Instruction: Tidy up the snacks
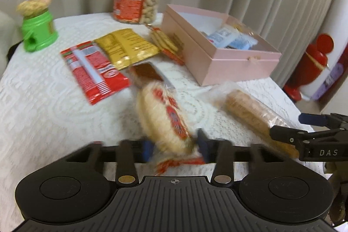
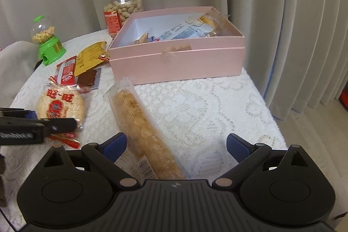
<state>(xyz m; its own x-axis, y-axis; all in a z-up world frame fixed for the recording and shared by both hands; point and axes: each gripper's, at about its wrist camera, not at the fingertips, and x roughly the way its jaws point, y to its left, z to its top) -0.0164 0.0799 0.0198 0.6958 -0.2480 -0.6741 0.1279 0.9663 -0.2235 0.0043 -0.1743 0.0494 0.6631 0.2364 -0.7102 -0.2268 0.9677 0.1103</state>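
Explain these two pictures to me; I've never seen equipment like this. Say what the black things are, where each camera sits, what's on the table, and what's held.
No robot here: a person holds a hand-held gripper in each hand, each carrying a camera looking along its fingers. The left hand-held gripper pinches a rice cracker pack. The right hand-held gripper is open around a long biscuit pack. On the white tablecloth sit a pink box holding some snacks, a peanut jar and a green candy dispenser.
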